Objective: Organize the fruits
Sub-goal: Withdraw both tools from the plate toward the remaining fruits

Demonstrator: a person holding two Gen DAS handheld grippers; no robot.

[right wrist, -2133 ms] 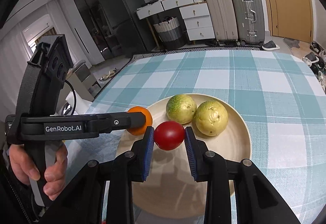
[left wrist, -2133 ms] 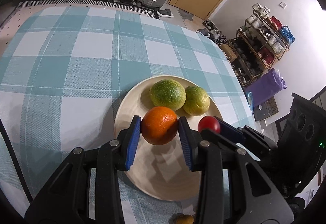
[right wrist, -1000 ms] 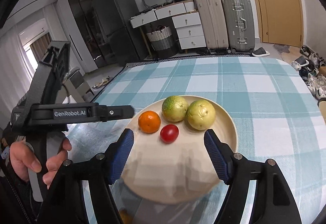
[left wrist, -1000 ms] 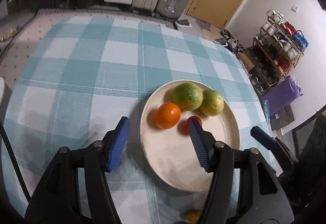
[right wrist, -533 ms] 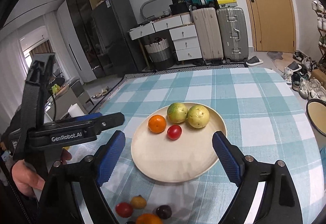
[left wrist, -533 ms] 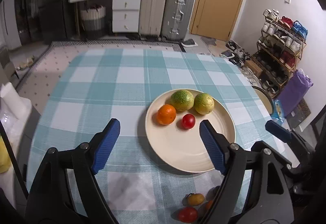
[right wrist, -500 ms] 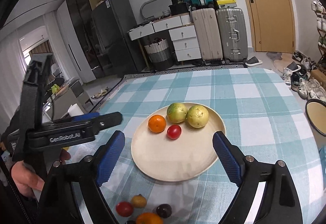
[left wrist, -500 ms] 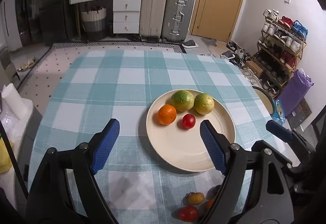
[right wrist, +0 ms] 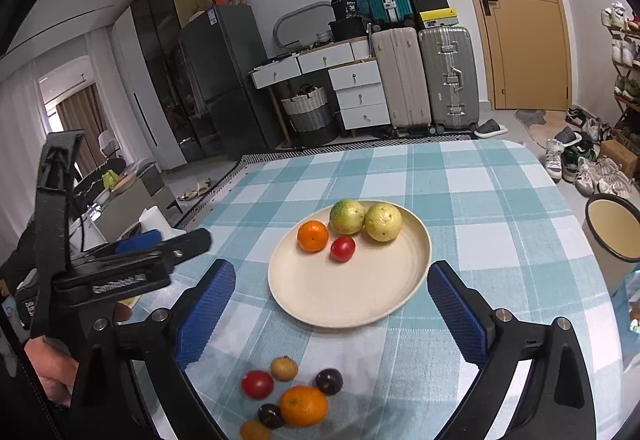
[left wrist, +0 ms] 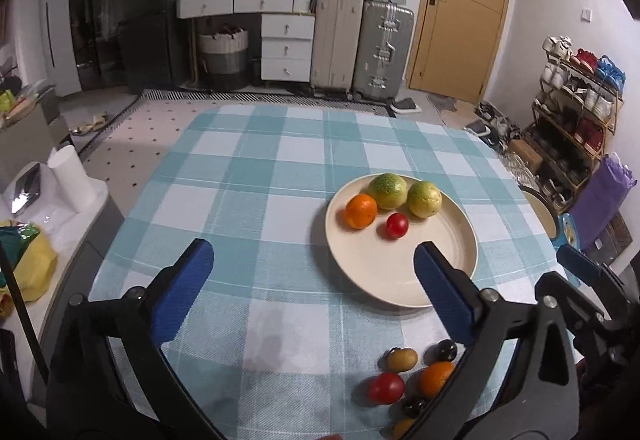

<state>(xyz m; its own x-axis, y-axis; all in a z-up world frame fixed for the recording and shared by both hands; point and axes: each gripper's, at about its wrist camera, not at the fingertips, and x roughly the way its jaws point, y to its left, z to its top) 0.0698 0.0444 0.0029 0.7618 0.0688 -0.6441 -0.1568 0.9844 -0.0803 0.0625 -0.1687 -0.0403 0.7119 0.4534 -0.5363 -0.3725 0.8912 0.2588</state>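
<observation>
A cream plate (left wrist: 420,280) (right wrist: 340,300) on the checked tablecloth holds an orange (left wrist: 361,211) (right wrist: 312,236), a red tomato (left wrist: 397,225) (right wrist: 342,248) and two green-yellow fruits (left wrist: 388,185) (right wrist: 347,216). Loose fruits lie near the front edge: a red tomato (right wrist: 257,384), an orange (right wrist: 303,405), a brown fruit (right wrist: 284,368) and dark plums (right wrist: 329,381). My left gripper (left wrist: 312,280) is open and empty, raised in front of the plate. My right gripper (right wrist: 332,304) is open and empty above the plate's near side.
A cream enamel pot (right wrist: 612,228) stands at the table's right edge. Suitcases (right wrist: 424,76), drawers and a fridge line the far wall. A shoe rack (left wrist: 576,100) stands to the right. A side counter with a paper roll (left wrist: 72,176) is on the left.
Both grippers let go of their fruits, the orange and the tomato, onto the plate, opened wide and drew back and up. The loose fruits at the front edge have come into view.
</observation>
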